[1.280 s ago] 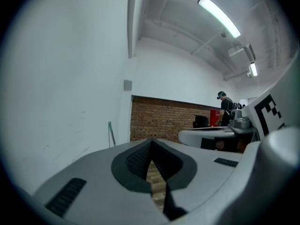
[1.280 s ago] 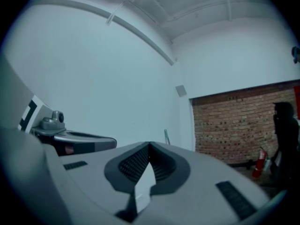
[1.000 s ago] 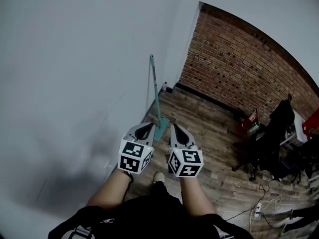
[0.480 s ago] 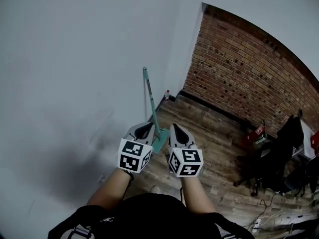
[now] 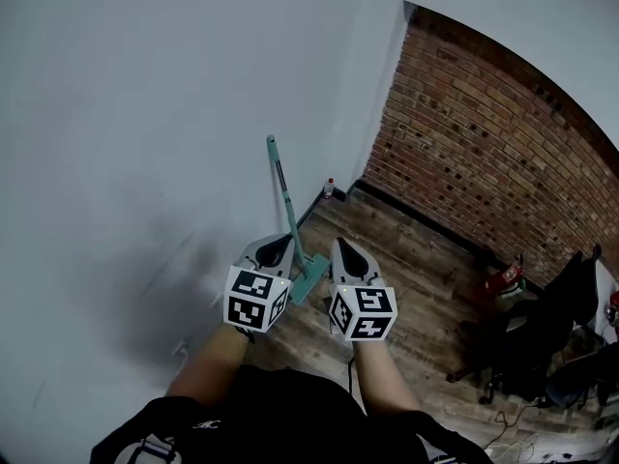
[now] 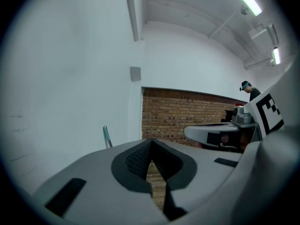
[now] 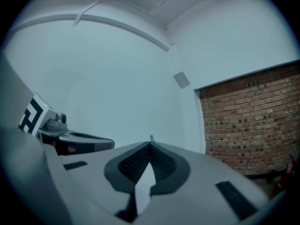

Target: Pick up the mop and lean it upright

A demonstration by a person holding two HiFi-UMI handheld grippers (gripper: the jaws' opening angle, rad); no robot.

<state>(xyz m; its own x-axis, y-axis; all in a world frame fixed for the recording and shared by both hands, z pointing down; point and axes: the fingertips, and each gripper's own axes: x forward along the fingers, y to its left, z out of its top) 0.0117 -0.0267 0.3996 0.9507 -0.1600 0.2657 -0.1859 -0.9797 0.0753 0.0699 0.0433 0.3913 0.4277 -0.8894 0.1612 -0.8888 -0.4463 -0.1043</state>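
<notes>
A white wall (image 5: 145,114) is seen filling the left side, met at the corner by a brick wall (image 5: 484,133). The wood floor (image 5: 406,249) between them is left open, crowded only by a dark chair (image 5: 542,336) at the far right. The mop (image 5: 283,201) is leaned upright against the white wall, head on the floor. The left gripper (image 6: 151,143) and right gripper (image 7: 150,146) are held side by side near it, jaws closed on nothing. A small bottle (image 5: 329,188) is stood in the corner.

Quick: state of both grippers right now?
Left gripper: closed, holding nothing.
Right gripper: closed, holding nothing.
</notes>
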